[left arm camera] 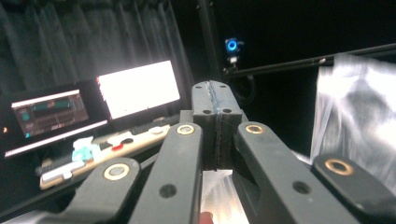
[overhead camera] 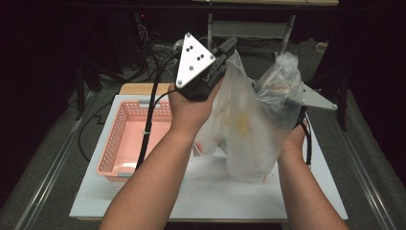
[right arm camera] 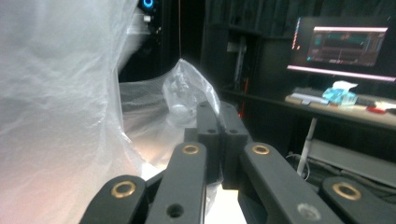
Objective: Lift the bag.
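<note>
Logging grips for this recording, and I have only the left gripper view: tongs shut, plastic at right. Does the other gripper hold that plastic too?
Observer: Yes, the right tongs are shut on a bunched edge of the clear plastic bag.
Operator: Is it resting on anything?
Observer: The high view shows it hanging over the white table; whether its bottom touches, I cannot tell.
Operator: Anything beside it?
Observer: A pink basket on the table, to its left.

Bare forearms, no sleeves. Black left tongs (overhead camera: pixel 225 52) with brass rivets, grey three-cornered plate with dark holes, black trailing cable (overhead camera: pixel 148 120).
</note>
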`<action>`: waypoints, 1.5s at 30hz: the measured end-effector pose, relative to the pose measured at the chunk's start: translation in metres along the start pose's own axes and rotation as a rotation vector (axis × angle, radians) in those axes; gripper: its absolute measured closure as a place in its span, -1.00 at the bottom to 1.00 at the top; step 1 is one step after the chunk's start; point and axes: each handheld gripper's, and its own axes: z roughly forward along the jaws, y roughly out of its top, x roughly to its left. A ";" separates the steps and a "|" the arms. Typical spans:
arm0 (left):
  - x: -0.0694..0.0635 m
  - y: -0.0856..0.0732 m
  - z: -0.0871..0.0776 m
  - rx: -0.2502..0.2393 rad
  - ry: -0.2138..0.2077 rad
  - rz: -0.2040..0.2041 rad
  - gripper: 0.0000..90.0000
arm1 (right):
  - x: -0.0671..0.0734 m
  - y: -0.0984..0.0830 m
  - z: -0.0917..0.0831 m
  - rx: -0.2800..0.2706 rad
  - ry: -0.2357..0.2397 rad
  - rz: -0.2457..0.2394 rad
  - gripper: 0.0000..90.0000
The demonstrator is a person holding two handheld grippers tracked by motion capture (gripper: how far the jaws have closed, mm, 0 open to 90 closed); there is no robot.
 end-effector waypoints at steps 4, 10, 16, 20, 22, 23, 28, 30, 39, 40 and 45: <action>0.003 -0.019 0.006 0.049 0.003 -0.024 0.96 | -0.006 -0.001 -0.002 -0.016 -0.023 0.005 1.00; 0.010 -0.048 0.017 0.115 0.019 -0.062 0.96 | -0.024 0.019 -0.017 -0.086 -0.084 0.013 1.00; 0.008 -0.075 0.021 0.198 0.005 -0.083 0.96 | -0.036 0.000 -0.012 -0.018 -0.108 0.030 1.00; 0.003 -0.093 0.013 0.243 -0.024 -0.122 0.72 | -0.039 -0.013 -0.017 0.011 -0.115 0.024 1.00; -0.001 -0.100 0.007 0.261 -0.033 -0.121 0.60 | -0.039 -0.017 -0.020 0.014 -0.120 0.025 1.00; -0.002 -0.103 0.004 0.270 -0.042 -0.122 0.54 | -0.040 -0.019 -0.022 0.022 -0.120 0.025 1.00; -0.012 -0.123 -0.020 0.284 -0.073 -0.175 0.21 | -0.041 -0.025 -0.030 0.032 -0.117 0.018 0.99; -0.016 -0.132 -0.027 0.292 -0.087 -0.200 0.12 | -0.041 -0.026 -0.034 0.024 -0.113 0.021 0.91; -0.038 -0.178 -0.040 0.417 -0.161 -0.255 -0.27 | -0.041 -0.021 -0.072 -0.019 -0.100 0.001 0.39; -0.040 -0.183 -0.041 0.429 -0.172 -0.266 -0.33 | -0.042 -0.022 -0.077 -0.011 -0.103 -0.002 0.33; -0.048 -0.206 -0.049 0.476 -0.205 -0.301 -0.56 | -0.051 -0.039 -0.092 0.050 -0.125 -0.008 0.01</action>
